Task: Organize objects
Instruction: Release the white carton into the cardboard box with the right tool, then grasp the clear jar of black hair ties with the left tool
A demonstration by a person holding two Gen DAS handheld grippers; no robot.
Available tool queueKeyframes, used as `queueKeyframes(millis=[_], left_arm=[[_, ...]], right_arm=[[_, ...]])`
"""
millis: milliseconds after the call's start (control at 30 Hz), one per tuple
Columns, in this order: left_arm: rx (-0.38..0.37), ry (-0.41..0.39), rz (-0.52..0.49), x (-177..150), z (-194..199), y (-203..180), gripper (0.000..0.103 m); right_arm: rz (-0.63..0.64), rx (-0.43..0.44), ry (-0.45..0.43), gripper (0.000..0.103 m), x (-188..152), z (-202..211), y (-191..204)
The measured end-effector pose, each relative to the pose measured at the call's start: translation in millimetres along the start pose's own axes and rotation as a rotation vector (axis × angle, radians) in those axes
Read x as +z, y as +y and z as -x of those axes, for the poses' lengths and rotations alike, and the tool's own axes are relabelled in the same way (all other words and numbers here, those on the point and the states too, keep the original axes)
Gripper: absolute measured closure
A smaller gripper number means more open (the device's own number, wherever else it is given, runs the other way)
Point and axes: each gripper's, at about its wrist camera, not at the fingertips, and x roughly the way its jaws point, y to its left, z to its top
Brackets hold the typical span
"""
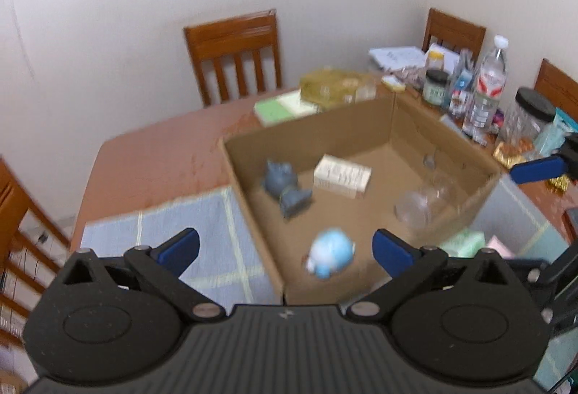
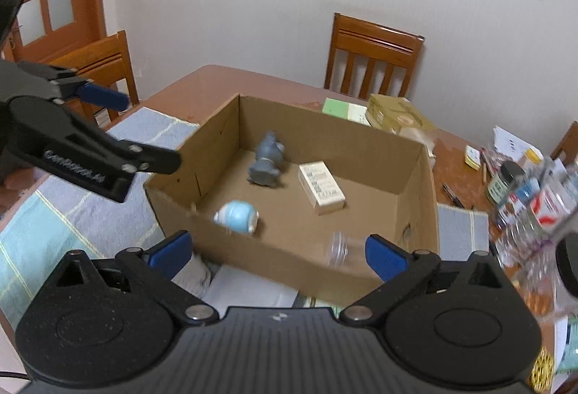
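An open cardboard box (image 1: 310, 130) (image 2: 336, 137) stands on the wooden table. Inside it lie a grey toy figure (image 1: 285, 188) (image 2: 267, 163), a small white carton (image 1: 343, 175) (image 2: 321, 188), a light-blue toy (image 1: 330, 255) (image 2: 236, 217) and a clear plastic jar (image 1: 422, 202) (image 2: 343, 249). My left gripper (image 1: 285, 242) (image 2: 151, 132) hangs open over the box's near left corner, with the blurred blue toy below and free of its pads. My right gripper (image 2: 279, 242) is open above the near wall, the clear jar lying loose by its right finger (image 2: 383, 258).
A blue checked cloth (image 1: 155, 231) (image 2: 72, 213) lies under the box. Bottles and jars (image 1: 487, 83) (image 2: 534, 199) crowd the table's right side. A gold tin (image 1: 332, 87) and a green box (image 1: 281, 108) sit behind the box. Wooden chairs (image 1: 234, 54) (image 2: 372, 54) ring the table.
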Motion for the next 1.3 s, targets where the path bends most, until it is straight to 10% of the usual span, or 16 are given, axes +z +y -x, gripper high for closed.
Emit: queueKeyframes(millis=[633, 1300], left_arm=[[0.039, 0.159, 0.024, -127, 4, -20, 0.001], [0.052, 0.218, 0.064, -155, -3, -3, 0.001]], right_arm=[[0.01, -0.015, 0.111, 0.0, -97, 4, 43], [-0.03, -0.118, 0.164, 0.0, -142, 28, 14]])
